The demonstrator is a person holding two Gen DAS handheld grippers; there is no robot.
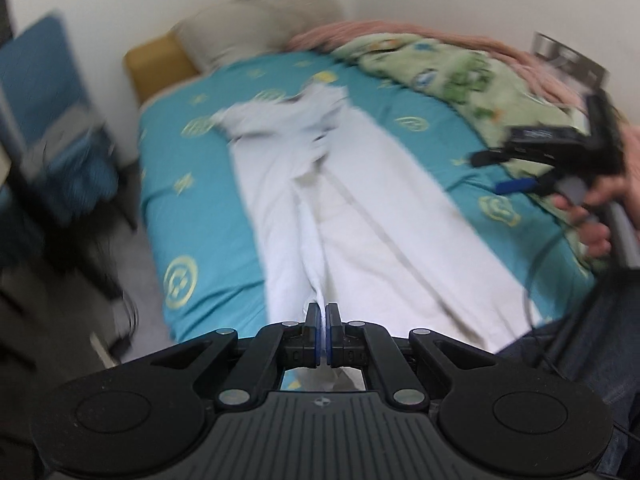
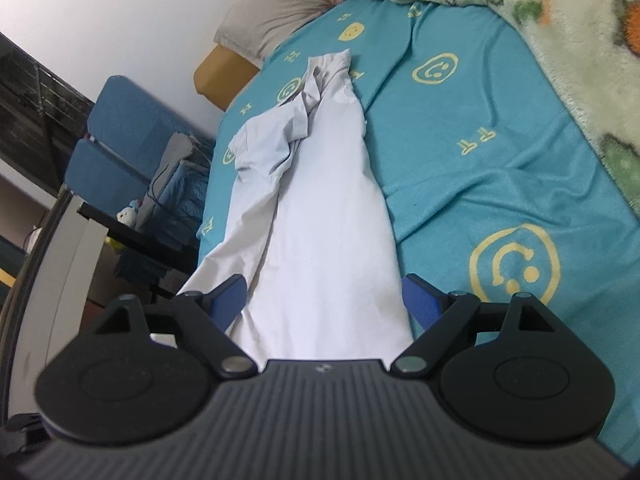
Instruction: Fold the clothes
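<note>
A white shirt lies lengthwise on the teal bed sheet, its collar end rumpled at the far end. My left gripper is shut on the shirt's near edge, and a fold of cloth rises into its pads. The left wrist view is blurred. In the right wrist view the same white shirt runs away from me. My right gripper stands open over its near end, a blue pad on each side of the cloth, not pressing. That right gripper also shows at the right in the left wrist view, held in a hand.
A green patterned blanket and a pink one lie along the bed's right side. A grey pillow sits at the head. A blue chair stands left of the bed beside a dark desk. A cable hangs at the right.
</note>
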